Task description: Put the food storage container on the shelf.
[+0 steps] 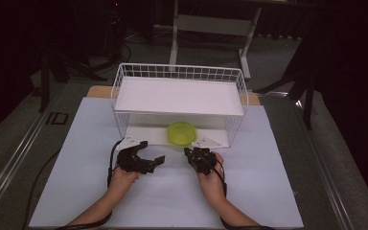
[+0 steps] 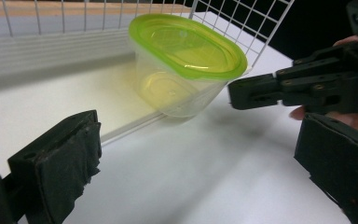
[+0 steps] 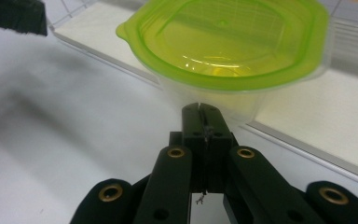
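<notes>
Here, a clear plastic tub with a translucent lime-green lid (image 1: 181,133) is seen on the lower white shelf of a white wire rack (image 1: 124,76), at the front edge of that shelf and about midway along it, its lid closed on top. The rack stands toward the far edge of a pale blue-white mat (image 1: 76,191) that covers the table, and a flat white board forms its upper shelf.

The left gripper (image 1: 152,154) is held over the mat just in front of the shelf's front edge, to the left of the tub and apart from it. Its jaws are spread wide, as seen in the left gripper view, and nothing is held between them; the tub (image 2: 186,65) lies ahead of them across the shelf lip.

The right gripper (image 1: 190,154) is held just in front of the tub, toward its right side. In the right gripper view its jaws are seen pressed together with nothing between them, and their tip (image 3: 200,108) is seen right at the tub's clear wall below the lid (image 3: 228,37); whether contact is made cannot be told.
</notes>
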`<state>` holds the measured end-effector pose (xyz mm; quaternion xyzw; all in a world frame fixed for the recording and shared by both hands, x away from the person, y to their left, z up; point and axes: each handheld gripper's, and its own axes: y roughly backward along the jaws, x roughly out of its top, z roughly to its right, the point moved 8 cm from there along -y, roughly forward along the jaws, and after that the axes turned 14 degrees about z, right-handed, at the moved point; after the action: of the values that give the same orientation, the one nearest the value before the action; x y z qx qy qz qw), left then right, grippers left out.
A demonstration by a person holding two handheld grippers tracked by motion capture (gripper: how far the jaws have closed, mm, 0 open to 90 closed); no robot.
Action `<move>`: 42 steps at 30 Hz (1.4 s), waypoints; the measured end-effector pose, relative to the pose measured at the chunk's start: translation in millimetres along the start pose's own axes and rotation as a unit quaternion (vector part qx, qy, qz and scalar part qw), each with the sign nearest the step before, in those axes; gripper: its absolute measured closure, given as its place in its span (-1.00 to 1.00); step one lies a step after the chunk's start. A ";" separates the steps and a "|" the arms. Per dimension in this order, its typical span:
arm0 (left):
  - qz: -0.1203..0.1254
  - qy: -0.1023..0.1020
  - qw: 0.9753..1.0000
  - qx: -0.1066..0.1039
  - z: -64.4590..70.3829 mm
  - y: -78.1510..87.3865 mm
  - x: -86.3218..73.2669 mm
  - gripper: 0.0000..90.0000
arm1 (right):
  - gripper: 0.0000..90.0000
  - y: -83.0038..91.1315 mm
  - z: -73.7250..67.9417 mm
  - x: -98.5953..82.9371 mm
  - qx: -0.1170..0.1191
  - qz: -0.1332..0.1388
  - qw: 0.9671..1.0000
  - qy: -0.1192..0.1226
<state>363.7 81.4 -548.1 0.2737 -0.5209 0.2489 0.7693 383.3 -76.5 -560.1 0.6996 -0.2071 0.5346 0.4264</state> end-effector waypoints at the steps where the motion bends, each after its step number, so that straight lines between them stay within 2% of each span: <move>1: 0.003 0.003 1.000 -0.001 -0.5 -0.1 0.0 -0.97 | 1.00 -2.4 -0.3 0.0 -0.002 0.000 1.000 0.001; 7: 0.016 0.001 1.000 0.000 -0.4 1.7 3.8 -0.97 | 1.00 -14.1 2.8 0.7 -0.008 -0.002 1.000 -0.007; 11: 0.018 -0.011 1.000 0.002 0.7 2.4 4.9 -0.97 | 1.00 -22.5 4.9 2.5 -0.013 -0.002 1.000 -0.011; 18: 0.013 -0.024 1.000 0.004 0.4 1.3 3.4 -0.97 | 1.00 -34.1 6.0 10.3 -0.022 0.008 1.000 0.001; 21: 0.014 -0.034 0.999 0.005 1.2 1.9 3.9 -0.97 | 1.00 -39.7 8.2 12.7 -0.026 0.011 1.000 -0.004; 24: 0.015 -0.033 0.999 0.006 1.0 2.7 4.8 -0.97 | 1.00 -44.8 9.0 13.8 -0.028 0.012 0.999 -0.016; 29: 0.019 -0.035 0.999 0.001 1.3 3.4 6.0 -0.97 | 1.00 -52.8 6.6 14.0 -0.029 0.009 0.999 -0.015; 32: 0.018 -0.050 0.999 -0.002 2.3 3.4 7.6 -0.97 | 0.99 -57.4 7.1 14.7 -0.033 0.008 0.999 -0.017; 35: 0.024 -0.046 0.999 -0.008 3.9 3.2 9.2 -0.97 | 0.98 -57.7 5.5 18.1 -0.032 0.011 0.999 -0.019; 37: 0.021 -0.046 0.999 -0.010 4.6 2.9 9.1 -0.97 | 0.96 -55.0 3.2 19.1 -0.027 0.010 1.000 -0.012; 40: 0.021 -0.044 0.999 -0.015 6.7 2.8 9.1 -0.97 | 0.91 -47.1 -0.5 18.2 -0.017 0.010 1.000 -0.010; 42: 0.018 -0.050 0.998 -0.019 9.2 3.0 9.9 -0.97 | 0.90 -40.9 -2.4 17.6 -0.012 0.013 1.000 -0.006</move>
<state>358.9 78.3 -535.5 0.2614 -0.5681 0.2388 0.7429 418.4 -49.1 -559.1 0.6950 -0.2253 0.5331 0.4266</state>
